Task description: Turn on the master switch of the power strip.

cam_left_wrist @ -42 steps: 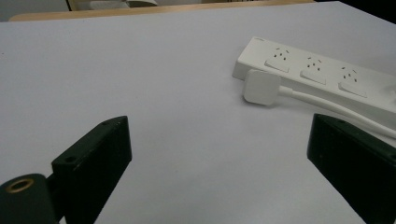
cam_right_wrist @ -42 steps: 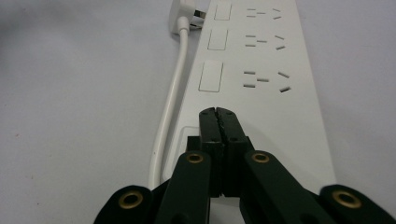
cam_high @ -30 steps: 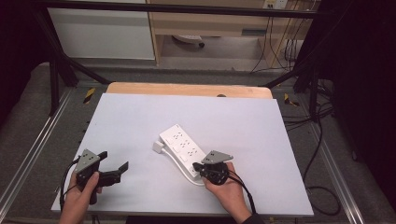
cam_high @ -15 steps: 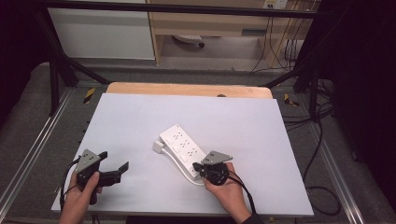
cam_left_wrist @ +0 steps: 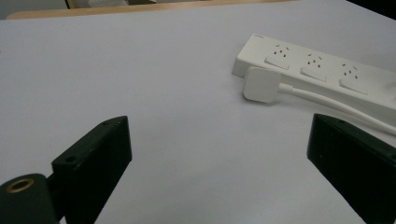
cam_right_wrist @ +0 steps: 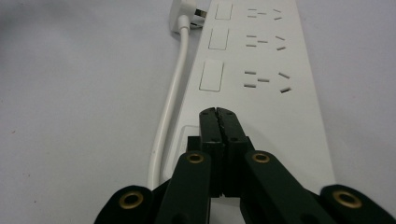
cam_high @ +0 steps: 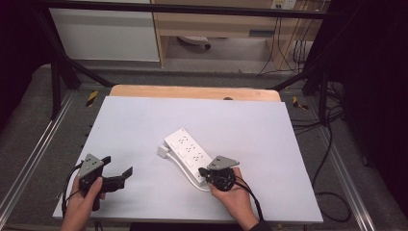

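Observation:
A white power strip (cam_high: pixel 188 153) lies slantwise on the pale table (cam_high: pixel 144 125), its white cord (cam_right_wrist: pixel 170 98) looping back along one side to a white plug (cam_left_wrist: pixel 261 84) at its far end. My right gripper (cam_right_wrist: pixel 218 116) is shut with nothing between its jaws, its tips over the near end of the power strip (cam_right_wrist: pixel 261 84). In the high view the right gripper (cam_high: pixel 208 174) sits at that same end. My left gripper (cam_high: pixel 118 174) rests at the table's near left, open and empty, well apart from the power strip (cam_left_wrist: pixel 322 70).
A wooden board edge (cam_high: pixel 192 92) runs along the table's far side. Metal frame rails (cam_high: pixel 33 159) flank the table. Cables (cam_high: pixel 327 144) hang at the right, and a cabinet (cam_high: pixel 106 29) stands behind.

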`<state>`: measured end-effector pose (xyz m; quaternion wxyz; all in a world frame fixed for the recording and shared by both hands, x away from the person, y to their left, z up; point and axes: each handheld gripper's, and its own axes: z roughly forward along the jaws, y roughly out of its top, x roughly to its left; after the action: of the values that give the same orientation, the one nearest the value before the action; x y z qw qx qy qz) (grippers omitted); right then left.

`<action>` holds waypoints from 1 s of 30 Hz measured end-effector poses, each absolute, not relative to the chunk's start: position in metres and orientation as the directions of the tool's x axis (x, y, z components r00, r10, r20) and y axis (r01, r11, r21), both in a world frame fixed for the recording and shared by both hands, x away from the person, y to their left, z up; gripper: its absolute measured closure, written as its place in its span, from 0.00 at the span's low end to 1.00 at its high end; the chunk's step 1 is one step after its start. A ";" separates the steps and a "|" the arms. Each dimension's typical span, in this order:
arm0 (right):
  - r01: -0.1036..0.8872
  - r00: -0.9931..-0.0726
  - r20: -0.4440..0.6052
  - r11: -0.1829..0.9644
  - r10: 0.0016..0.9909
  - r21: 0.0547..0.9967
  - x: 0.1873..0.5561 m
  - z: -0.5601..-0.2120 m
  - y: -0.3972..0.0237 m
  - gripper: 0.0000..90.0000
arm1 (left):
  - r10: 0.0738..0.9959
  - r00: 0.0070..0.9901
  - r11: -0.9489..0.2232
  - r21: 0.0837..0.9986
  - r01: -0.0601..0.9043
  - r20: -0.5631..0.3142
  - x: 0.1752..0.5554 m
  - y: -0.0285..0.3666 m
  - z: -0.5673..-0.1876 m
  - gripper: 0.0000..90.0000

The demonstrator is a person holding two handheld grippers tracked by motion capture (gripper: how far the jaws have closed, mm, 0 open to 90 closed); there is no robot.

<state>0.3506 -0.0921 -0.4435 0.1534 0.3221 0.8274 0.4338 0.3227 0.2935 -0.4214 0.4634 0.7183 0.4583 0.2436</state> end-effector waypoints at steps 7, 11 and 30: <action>0.400 -0.745 0.025 0.416 0.667 0.816 0.350 -0.443 -0.092 1.00 | 0.884 0.461 -0.149 0.890 0.431 -0.076 0.323 0.294 -0.421 0.07; 0.402 -0.744 0.029 0.413 0.668 0.817 0.350 -0.444 -0.092 1.00 | 0.883 0.463 -0.150 0.889 0.432 -0.076 0.323 0.294 -0.421 0.07; 0.400 -0.744 0.034 0.405 0.667 0.822 0.351 -0.442 -0.093 1.00 | 0.881 0.466 -0.154 0.889 0.431 -0.074 0.323 0.294 -0.421 0.07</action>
<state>0.3512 -0.0929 -0.4423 0.1520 0.3237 0.8243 0.4389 0.3228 0.2936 -0.4211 0.4641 0.7196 0.4558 0.2428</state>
